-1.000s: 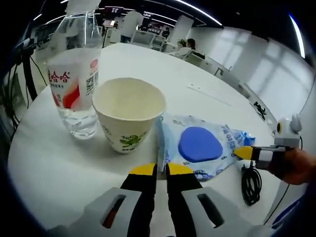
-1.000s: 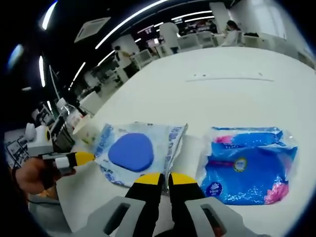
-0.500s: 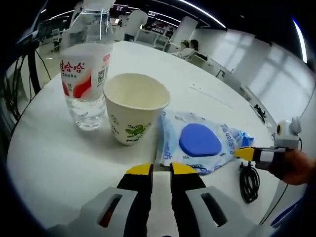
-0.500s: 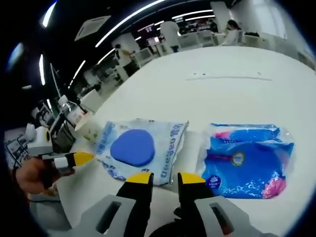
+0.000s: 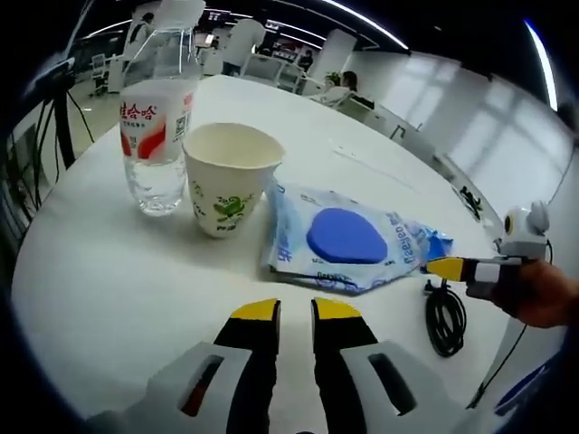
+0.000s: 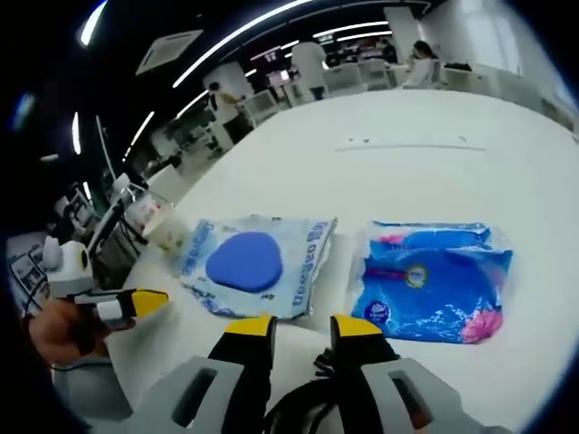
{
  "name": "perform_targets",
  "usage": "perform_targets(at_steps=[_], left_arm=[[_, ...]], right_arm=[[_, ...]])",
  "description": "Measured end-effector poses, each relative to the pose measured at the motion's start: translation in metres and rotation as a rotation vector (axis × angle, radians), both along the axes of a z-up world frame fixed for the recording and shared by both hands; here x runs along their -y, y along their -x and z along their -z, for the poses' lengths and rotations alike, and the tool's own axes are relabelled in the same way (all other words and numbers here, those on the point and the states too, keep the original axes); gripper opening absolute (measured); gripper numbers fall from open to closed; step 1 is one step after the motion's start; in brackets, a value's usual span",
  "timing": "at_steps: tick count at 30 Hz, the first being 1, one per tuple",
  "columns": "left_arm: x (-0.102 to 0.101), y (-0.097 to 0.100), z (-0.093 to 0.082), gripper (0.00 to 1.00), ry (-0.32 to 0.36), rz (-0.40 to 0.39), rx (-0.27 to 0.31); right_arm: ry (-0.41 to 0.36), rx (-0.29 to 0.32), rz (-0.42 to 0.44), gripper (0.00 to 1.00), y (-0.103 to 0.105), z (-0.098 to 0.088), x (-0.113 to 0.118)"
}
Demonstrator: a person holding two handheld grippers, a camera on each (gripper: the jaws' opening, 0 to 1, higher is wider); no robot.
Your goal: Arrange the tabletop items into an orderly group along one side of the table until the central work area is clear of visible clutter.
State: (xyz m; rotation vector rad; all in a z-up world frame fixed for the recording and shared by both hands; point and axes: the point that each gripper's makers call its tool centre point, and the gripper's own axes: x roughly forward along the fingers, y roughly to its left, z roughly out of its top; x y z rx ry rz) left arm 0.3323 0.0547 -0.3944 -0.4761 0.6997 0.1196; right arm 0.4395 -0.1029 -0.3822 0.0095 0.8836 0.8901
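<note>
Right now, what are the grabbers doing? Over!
Left gripper open, empty. Right gripper open, empty. Wipes pack lying beside paper cup and bottle. Black cable nearby.

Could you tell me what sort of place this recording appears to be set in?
Probably an open-plan office: a large white table, rows of desks and chairs behind it with people seated, and long ceiling light strips.

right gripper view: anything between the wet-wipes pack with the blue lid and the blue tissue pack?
Nothing. In the right gripper view, a bare strip of white table separates the wet-wipes pack from the blue tissue pack; they lie side by side, not touching.
</note>
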Motion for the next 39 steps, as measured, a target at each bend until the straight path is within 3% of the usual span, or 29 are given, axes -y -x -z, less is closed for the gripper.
perform_targets(at_steps=[2,6,8,12,13,19,21,26,29,34,36,39], left_arm=[[0.004,0.000,0.000,0.11,0.002,0.009,0.003],[0.020,0.002,-0.003,0.11,-0.001,0.030,0.006],[0.031,0.006,-0.004,0.11,-0.001,0.041,0.010],[0.054,0.003,-0.009,0.11,-0.001,0.086,0.023],[0.060,0.002,-0.010,0.11,-0.001,0.097,0.027],[0.099,-0.004,-0.010,0.11,0.015,0.162,0.037],[0.108,-0.010,-0.011,0.12,0.025,0.187,0.040],[0.137,-0.016,-0.012,0.12,0.043,0.234,0.044],[0.153,-0.019,-0.011,0.12,0.053,0.263,0.042],[0.172,-0.025,-0.007,0.13,0.072,0.290,0.035],[0.178,-0.027,-0.005,0.14,0.079,0.302,0.029],[0.181,-0.029,-0.003,0.14,0.085,0.306,0.026]], right_arm=[[0.003,0.003,0.004,0.23,0.012,-0.011,0.009],[-0.002,0.006,0.015,0.23,0.003,0.000,0.009],[-0.004,0.010,0.020,0.23,0.014,-0.013,0.020],[-0.001,0.026,0.036,0.23,0.018,-0.018,0.034],[-0.001,0.027,0.046,0.23,0.010,-0.011,0.037],[0.007,0.029,0.094,0.22,0.013,-0.012,0.072],[0.011,0.030,0.115,0.22,0.000,-0.004,0.089],[0.016,0.017,0.148,0.22,0.013,-0.004,0.110],[0.011,0.011,0.159,0.22,0.023,-0.006,0.117],[0.016,-0.012,0.163,0.22,0.023,0.006,0.123],[0.013,-0.019,0.165,0.21,0.013,0.019,0.125],[0.010,-0.029,0.164,0.21,0.029,0.011,0.123]])
